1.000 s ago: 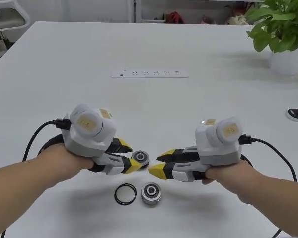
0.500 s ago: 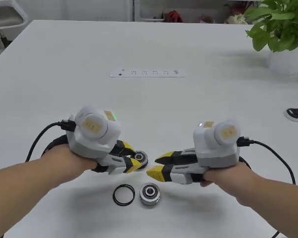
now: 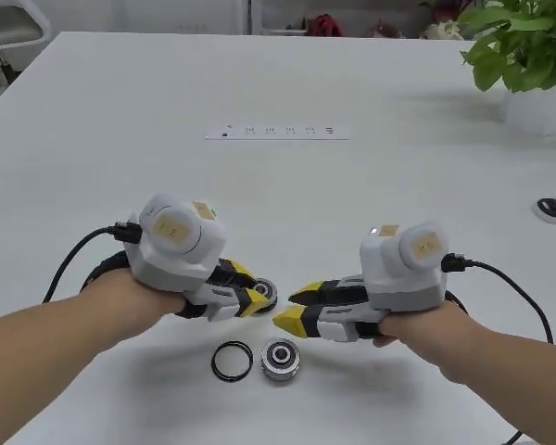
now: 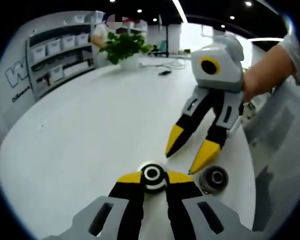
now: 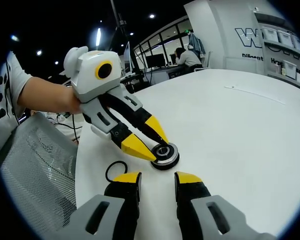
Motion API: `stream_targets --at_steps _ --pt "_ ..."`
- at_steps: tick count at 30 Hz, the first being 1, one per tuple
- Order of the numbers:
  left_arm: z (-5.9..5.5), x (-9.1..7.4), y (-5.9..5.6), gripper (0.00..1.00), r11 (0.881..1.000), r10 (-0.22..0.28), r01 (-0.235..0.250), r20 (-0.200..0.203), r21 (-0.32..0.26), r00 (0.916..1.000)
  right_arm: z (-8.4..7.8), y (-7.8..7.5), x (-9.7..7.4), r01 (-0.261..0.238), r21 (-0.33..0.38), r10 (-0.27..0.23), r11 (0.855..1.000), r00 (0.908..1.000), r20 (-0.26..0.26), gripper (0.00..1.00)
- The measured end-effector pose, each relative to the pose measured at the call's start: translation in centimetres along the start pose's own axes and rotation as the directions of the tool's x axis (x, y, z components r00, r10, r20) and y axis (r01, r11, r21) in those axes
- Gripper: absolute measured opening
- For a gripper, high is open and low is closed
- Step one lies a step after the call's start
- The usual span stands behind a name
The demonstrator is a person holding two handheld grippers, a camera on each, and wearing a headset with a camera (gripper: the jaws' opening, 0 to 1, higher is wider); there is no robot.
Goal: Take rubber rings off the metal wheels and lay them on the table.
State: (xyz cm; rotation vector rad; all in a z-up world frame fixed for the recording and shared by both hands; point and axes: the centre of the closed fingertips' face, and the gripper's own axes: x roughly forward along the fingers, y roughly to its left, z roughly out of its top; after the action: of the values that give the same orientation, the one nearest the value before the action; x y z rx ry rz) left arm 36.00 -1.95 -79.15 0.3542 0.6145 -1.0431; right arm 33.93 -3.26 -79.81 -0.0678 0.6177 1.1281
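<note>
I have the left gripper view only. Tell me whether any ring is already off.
Observer: Yes. One rubber ring lies flat on the table, close beside the loose wheel.
Operator: Report how the right tool stands to the held wheel.
Observer: In its own view the right tool is open, with the held wheel ahead of its tips, not between them.
Operator: Name anything farther up the table.
Observer: A white power strip lies well beyond both tools.
</note>
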Motion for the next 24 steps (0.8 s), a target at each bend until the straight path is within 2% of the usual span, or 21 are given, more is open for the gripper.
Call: stream_targets --at_steps 10,18,24 --pt "0.0 0.0 0.1 0.14 1.0 0.013 -0.013 0.013 -0.008 0.9998 0.2 -0.4 0.4 0.013 -0.007 -0.013 1.0 0.9999 0.005 0.23" --pt "0.0 0.0 0.2 0.14 1.0 0.018 -0.017 0.022 -0.01 0.9996 0.6 -0.4 1.4 0.02 -0.039 -0.02 0.999 0.9998 0.003 0.25" --pt "-0.1 0.0 0.2 0.14 1.0 0.02 -0.02 0.025 -0.013 0.9995 0.9 -0.8 2.0 0.045 -0.068 -0.045 0.997 0.999 0.008 0.26"
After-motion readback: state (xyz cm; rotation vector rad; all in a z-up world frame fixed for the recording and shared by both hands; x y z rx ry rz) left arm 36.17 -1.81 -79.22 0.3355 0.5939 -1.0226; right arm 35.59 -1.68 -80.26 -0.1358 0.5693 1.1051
